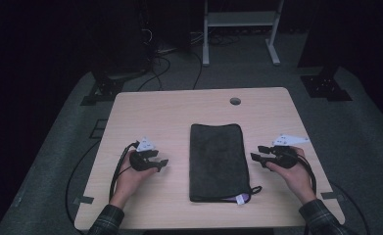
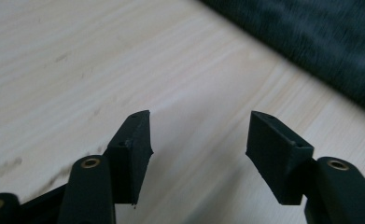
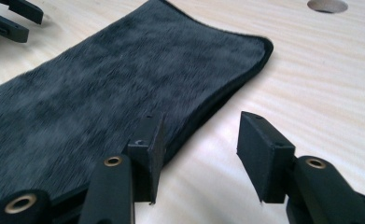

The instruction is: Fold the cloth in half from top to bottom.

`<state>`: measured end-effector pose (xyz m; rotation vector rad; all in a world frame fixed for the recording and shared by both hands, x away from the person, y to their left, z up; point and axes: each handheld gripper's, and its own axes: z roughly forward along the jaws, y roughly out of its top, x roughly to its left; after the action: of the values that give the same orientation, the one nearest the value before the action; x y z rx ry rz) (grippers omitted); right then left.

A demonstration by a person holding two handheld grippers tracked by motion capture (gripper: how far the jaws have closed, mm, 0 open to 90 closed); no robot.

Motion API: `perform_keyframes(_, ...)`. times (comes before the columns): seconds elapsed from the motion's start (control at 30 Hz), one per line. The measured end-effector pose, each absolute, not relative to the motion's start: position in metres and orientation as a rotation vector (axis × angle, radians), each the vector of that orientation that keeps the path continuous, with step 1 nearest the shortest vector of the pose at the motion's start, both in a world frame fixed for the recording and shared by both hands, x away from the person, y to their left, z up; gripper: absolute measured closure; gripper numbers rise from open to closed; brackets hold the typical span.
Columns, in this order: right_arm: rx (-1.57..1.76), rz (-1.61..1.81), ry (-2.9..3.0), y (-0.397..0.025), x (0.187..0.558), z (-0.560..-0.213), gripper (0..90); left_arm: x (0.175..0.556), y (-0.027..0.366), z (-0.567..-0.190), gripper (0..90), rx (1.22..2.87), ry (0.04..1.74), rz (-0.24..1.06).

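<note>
the dark towel (image 1: 217, 161) lay flat in the middle of the table (image 1: 145, 110), already folded to a long strip, with its short edges near and far from the person. the left tongs (image 1: 160, 163) were beside its left edge, spread and holding nothing, a little apart from the cloth. the right tongs (image 1: 255, 154) were just beside its right edge, also spread and empty; in the right gripper view the towel's border (image 3: 217, 100) passed close to one jaw. the step in hand was probably to take the towel for another fold. to do it well, each tongs should go low to the table, slide one jaw under a corner on its own side, and pinch all layers together, so the fold stays even.
</note>
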<state>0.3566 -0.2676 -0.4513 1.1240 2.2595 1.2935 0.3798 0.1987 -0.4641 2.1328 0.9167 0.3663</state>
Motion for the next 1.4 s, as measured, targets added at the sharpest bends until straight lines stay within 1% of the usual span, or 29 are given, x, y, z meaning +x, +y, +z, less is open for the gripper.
perform_keyframes(0.13,1.12,1.292,2.26,-0.262,0.375,-0.448,49.3,0.392,0.191,-0.456,47.6,2.134,0.89,0.336)
perform_keyframes(0.27,1.111,1.285,2.271,-0.258,0.39,-0.445,47.6,0.404,0.18,-0.449,49.9,2.116,0.875,0.336)
perform_keyframes(0.5,1.097,1.265,2.288,-0.25,0.415,-0.438,45.6,0.43,0.155,-0.439,46.1,2.105,0.844,0.347)
perform_keyframes(0.67,1.098,1.234,2.315,-0.247,0.434,-0.439,44.6,0.452,0.136,-0.441,45.6,2.089,0.84,0.333)
perform_keyframes(0.8,1.109,1.234,2.307,-0.244,0.45,-0.436,43.9,0.47,0.12,-0.444,45.3,2.11,0.838,0.341)
perform_keyframes(0.97,1.109,1.23,2.303,-0.236,0.468,-0.437,43.8,0.488,0.106,-0.449,44.6,2.112,0.86,0.322)
perform_keyframes(1.1,1.116,1.209,2.293,-0.229,0.481,-0.442,44.3,0.497,0.098,-0.455,44.5,2.13,0.875,0.313)
perform_keyframes(1.27,1.139,1.151,2.323,-0.225,0.492,-0.457,43.8,0.503,0.092,-0.465,45.9,2.161,0.893,0.339)
perform_keyframes(1.4,1.135,1.113,2.357,-0.22,0.499,-0.466,42.2,0.506,0.094,-0.473,46.7,2.159,0.911,0.304)
